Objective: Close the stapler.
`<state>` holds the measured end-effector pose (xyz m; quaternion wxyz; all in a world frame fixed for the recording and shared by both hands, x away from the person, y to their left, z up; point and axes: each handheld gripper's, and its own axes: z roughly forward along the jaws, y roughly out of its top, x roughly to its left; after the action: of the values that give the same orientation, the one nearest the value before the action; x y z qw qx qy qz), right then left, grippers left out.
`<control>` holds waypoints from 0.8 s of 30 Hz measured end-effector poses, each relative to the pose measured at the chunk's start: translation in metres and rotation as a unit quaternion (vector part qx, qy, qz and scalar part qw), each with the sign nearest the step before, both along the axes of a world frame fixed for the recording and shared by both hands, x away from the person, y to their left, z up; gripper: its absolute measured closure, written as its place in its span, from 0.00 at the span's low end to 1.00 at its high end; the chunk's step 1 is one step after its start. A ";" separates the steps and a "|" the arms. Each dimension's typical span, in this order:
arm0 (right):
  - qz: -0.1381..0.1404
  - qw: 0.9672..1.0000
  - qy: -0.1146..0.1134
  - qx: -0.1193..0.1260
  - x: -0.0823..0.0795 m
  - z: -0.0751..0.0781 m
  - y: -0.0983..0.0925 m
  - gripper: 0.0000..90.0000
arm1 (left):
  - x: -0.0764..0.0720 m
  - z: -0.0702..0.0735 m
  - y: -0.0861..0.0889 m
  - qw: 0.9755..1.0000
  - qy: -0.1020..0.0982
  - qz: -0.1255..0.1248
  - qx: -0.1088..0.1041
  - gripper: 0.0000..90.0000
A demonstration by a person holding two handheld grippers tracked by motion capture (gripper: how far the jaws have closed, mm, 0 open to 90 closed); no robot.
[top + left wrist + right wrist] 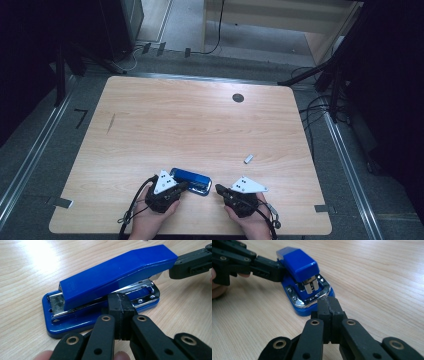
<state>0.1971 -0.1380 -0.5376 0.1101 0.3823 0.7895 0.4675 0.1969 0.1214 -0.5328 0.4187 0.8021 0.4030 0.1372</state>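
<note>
- The blue stapler (pixel 190 181) lies flat on the worktop (pixel 200 120) near your edge, between your two hands.
- Your left tongs (pixel 120 305) are closed with nothing between them, tips pressed against the stapler's long side, at its metal channel.
- Your right tongs (pixel 329 305) are closed and empty too, tips just at the chrome end of the stapler's base.
- A small white piece (pixel 248 159) lies well apart, off to the right.
</note>
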 end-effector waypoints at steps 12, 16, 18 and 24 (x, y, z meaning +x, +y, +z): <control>0.014 1.000 0.001 0.010 0.001 -0.001 0.010 1.00 | 0.002 0.000 0.000 1.000 0.002 0.002 0.001 1.00; 0.020 1.000 -0.002 0.003 0.003 -0.001 0.015 1.00 | 0.001 0.000 -0.001 1.000 0.001 0.002 0.002 1.00; 0.018 1.000 -0.006 -0.003 0.002 -0.002 0.019 1.00 | 0.001 0.000 -0.002 1.000 -0.002 0.003 0.005 1.00; 0.007 1.000 -0.006 0.000 0.002 0.002 0.019 1.00 | 0.001 0.000 -0.002 1.000 -0.004 0.002 0.007 1.00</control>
<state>0.1993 -0.1188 -0.5360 0.1115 0.3736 0.7914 0.4709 0.1974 0.1194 -0.5328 0.4142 0.8037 0.4023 0.1439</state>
